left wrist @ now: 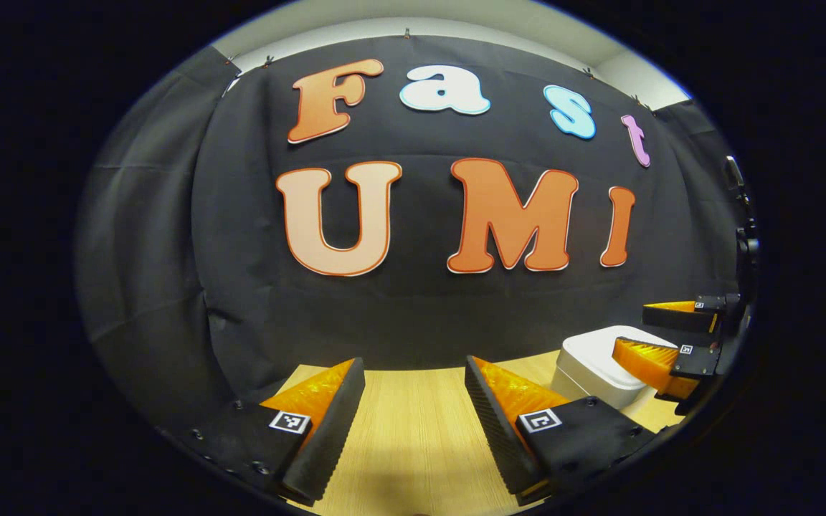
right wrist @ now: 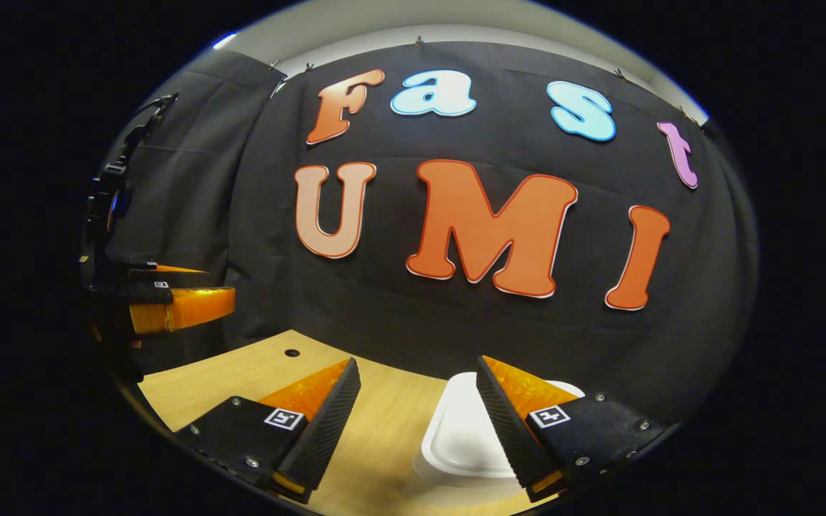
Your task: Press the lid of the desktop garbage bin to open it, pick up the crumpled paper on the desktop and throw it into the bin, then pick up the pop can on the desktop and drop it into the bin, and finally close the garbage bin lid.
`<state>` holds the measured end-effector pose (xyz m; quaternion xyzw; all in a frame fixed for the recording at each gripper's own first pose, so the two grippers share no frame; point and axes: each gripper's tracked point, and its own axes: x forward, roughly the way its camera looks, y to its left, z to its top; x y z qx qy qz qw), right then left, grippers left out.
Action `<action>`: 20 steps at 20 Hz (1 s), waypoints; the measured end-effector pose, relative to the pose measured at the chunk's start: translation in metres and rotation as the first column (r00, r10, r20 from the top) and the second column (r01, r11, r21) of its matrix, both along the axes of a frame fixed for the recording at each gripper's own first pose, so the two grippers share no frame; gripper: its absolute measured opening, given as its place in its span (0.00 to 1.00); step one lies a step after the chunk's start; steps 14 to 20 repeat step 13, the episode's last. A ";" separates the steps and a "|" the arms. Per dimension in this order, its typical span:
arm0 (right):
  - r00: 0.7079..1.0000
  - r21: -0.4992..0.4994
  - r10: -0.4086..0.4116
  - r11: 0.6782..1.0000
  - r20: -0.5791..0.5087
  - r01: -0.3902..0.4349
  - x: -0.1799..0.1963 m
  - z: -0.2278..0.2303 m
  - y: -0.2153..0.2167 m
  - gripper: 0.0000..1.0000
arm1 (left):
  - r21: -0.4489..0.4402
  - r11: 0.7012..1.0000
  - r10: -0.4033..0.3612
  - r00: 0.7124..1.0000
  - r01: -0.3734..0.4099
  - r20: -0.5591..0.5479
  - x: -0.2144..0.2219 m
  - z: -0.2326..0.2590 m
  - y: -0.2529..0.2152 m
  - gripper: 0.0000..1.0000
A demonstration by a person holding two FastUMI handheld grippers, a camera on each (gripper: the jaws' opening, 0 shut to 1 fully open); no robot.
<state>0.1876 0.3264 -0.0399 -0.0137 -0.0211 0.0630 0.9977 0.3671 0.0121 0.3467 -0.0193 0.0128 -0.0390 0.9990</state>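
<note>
Both claws are empty and their fingers stand wide apart. In the right gripper view, the right gripper (right wrist: 413, 423) hangs over the wooden desktop (right wrist: 241, 380), and the white garbage bin (right wrist: 459, 437) sits just below and partly behind its right finger. The lid of the bin looks flat and closed. In the left gripper view, the left gripper (left wrist: 413, 423) is above a bare part of the desktop (left wrist: 413, 444); the bin (left wrist: 592, 369) stands to its right, and the right gripper (left wrist: 660, 337) is there above it, with one finger over the lid and the other higher. I cannot tell if that finger touches the lid. The left gripper (right wrist: 169, 297) also shows at the left edge of the right gripper view, well apart from the bin.

My judgement is that the first step is in hand: the lid is not yet pressed open. The next move asks the right gripper to go down and push on the lid firmly, then lift away so that the lid can spring up. The crumpled paper and the pop can I cannot place from these views.
</note>
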 end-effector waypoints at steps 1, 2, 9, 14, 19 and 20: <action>1.000 -0.002 0.011 1.000 0.007 -0.011 0.002 0.001 0.007 0.99 | 0.001 1.000 0.013 1.000 -0.013 0.013 0.000 0.002 0.004 0.90; 1.000 -0.007 0.020 1.000 0.010 -0.020 0.002 0.001 0.012 0.99 | 0.006 1.000 0.024 0.999 -0.024 0.025 -0.002 0.005 0.011 0.90; 0.999 0.008 0.028 1.000 0.032 -0.029 0.002 0.003 0.019 0.99 | 0.033 0.997 0.072 0.992 -0.076 0.101 -0.009 0.021 0.030 0.90; 0.999 0.042 0.039 0.998 0.034 -0.041 0.002 0.004 0.023 0.99 | 0.058 0.995 0.075 0.991 -0.081 0.108 -0.008 0.019 0.031 0.90; 0.999 0.042 0.039 0.998 0.034 -0.041 0.002 0.004 0.023 0.99 | 0.058 0.995 0.075 0.991 -0.081 0.108 -0.008 0.019 0.031 0.90; 0.999 0.042 0.039 0.998 0.034 -0.041 0.002 0.004 0.023 0.99 | 0.058 0.995 0.075 0.991 -0.081 0.108 -0.008 0.019 0.031 0.90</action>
